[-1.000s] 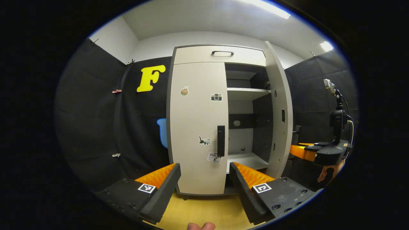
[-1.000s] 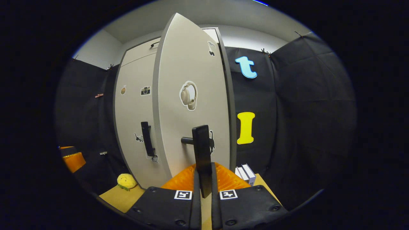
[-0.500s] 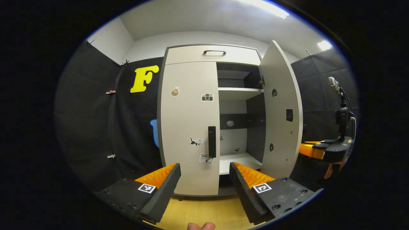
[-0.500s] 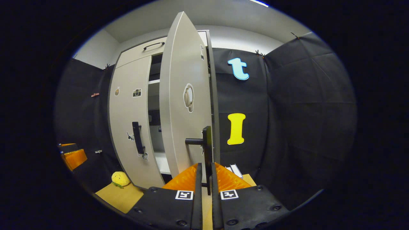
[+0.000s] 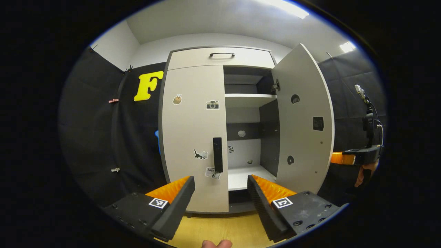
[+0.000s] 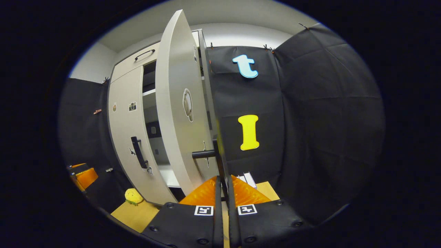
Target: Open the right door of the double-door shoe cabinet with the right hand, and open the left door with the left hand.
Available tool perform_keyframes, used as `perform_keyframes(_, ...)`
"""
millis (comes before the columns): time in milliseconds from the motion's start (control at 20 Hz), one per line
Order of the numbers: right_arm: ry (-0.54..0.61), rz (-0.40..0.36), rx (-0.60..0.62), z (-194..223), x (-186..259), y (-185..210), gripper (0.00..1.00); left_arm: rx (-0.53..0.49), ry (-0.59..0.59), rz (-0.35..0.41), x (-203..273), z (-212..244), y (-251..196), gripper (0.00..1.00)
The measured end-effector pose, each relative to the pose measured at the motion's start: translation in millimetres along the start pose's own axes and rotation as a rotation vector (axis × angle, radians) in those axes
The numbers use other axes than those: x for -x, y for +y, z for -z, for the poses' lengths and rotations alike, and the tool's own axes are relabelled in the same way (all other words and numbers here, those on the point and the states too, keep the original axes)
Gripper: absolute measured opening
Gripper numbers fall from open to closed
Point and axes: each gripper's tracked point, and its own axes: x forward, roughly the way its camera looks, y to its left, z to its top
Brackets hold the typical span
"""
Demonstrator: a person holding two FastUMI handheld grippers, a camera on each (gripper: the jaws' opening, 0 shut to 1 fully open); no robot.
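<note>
1. We are working on the first half of the task: the right gripper [image 6: 223, 187] is clamping both fingers on the black handle [image 6: 217, 162] of the right door [image 6: 174, 113], and that door is standing swung well out from the shoe cabinet [image 5: 220, 57], showing its shelves.
2. In the left gripper view we are seeing the right door [image 5: 303, 120] angled away from the cabinet's front, with the right gripper [image 5: 339, 158] and the hand [image 5: 365, 170] holding it just beyond the door's outer edge.
3. We are holding the left gripper [image 5: 220, 187] in front of the cabinet with its fingers spread wide and nothing between them.
4. The left door [image 5: 193, 134] is sitting shut against the cabinet, its vertical handle [image 5: 217, 154] near the cabinet's centre line, above the left gripper and apart from it.
5. We are judging the right door nearly done; next, the left gripper needs to move forward to the cabinet, straddle that handle, close on it, and pull along the hinge's arc.
</note>
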Motion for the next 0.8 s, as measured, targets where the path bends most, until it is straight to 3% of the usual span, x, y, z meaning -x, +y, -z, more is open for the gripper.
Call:
perform_keyframes(150, 0.001, -0.007, 0.006, 1, 1, 0, 0.13, -0.005, 0.003, -0.008, -13, -1, -4, 0.95)
perform_keyframes(350, -0.006, -0.023, -0.037, -6, 12, -2, 0.26, -0.031, -0.002, -0.016, -40, -6, -4, 0.94)
perform_keyframes(400, -0.014, -0.019, -0.050, -10, 16, -5, 0.34, -0.032, -0.002, -0.016, -49, -7, -4, 0.94)
perform_keyframes(450, -0.021, -0.018, -0.052, -13, 20, -7, 0.32, -0.026, -0.001, -0.013, -58, -8, -5, 0.94)
perform_keyframes(500, -0.021, -0.015, -0.050, -13, 24, -10, 0.53, -0.017, 0.000, -0.012, -68, -9, -6, 0.94)
perform_keyframes(550, -0.019, -0.011, -0.047, -14, 28, -13, 0.61, -0.009, -0.001, -0.007, -77, -10, -8, 0.94)
perform_keyframes(600, -0.020, -0.003, -0.052, -15, 32, -16, 0.77, -0.005, -0.002, -0.005, -87, -11, -9, 0.94)
perform_keyframes(700, -0.030, 0.016, -0.069, -20, 40, -22, 0.88, -0.012, 0.004, -0.011, -107, -8, -6, 0.94)
perform_keyframes(800, -0.031, 0.051, -0.089, -19, 47, -30, 0.88, -0.019, 0.015, -0.026, -125, -3, -1, 0.94)
